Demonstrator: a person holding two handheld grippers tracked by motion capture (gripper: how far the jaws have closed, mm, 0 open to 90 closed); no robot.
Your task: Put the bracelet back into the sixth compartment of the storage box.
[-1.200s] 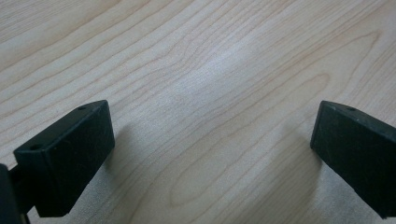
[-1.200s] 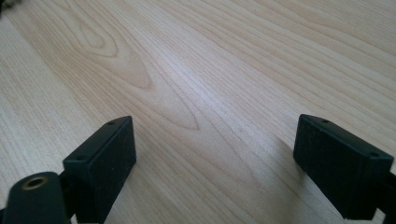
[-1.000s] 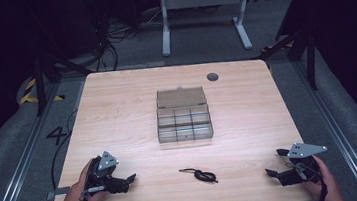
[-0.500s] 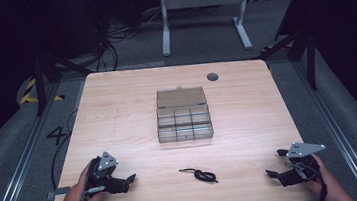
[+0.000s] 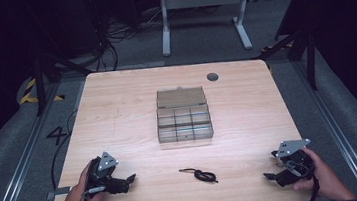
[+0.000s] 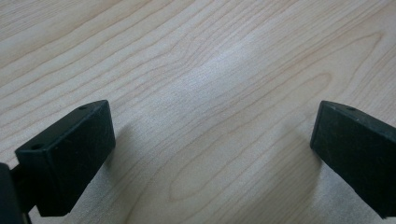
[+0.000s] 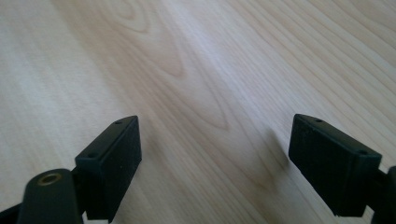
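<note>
High view shows a black cord (image 5: 200,174) lying flat on the wooden table (image 5: 117,112), near the middle of the near edge. The cord is thin and dark, tied or coiled into a small knot at its right end, with a short straight tail running left from the knot. It lies between the two grippers, well apart from each, and nothing touches it.

Behind the cord, toward the table's centre, stands a clear compartment box (image 5: 184,125) with its lid (image 5: 180,98) folded open toward the far edge; its compartments' contents cannot be made out. A dark round grommet (image 5: 212,77) sits near the far edge.

Left gripper (image 5: 129,181) rests near the near-left corner, held in a hand (image 5: 78,196); left gripper view shows its jaws spread wide over bare wood. Right gripper (image 5: 270,177) rests near the near-right corner, jaws likewise wide apart and empty.
</note>
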